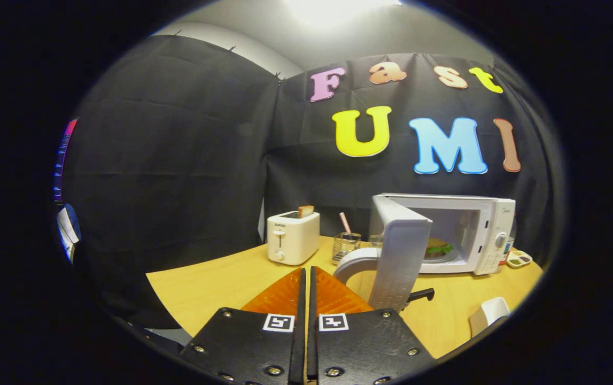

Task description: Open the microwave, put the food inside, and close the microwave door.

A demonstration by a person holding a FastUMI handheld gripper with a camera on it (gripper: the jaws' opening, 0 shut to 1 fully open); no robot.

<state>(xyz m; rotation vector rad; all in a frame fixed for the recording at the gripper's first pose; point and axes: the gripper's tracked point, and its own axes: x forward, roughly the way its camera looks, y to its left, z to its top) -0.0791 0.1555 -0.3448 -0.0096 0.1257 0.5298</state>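
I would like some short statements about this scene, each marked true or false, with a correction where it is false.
1. The microwave door is closed. False: it stands open, swung out toward the tool.
2. The food lies inside the microwave. True.
3. The tool has its fingers wide apart. False: they are shut together, with nothing between them.
4. Something sticks up out of the toaster. True: it looks like a slice of bread.
5. The toaster stands right of the microwave. False: it stands left of it, with a glass holding a straw between them.
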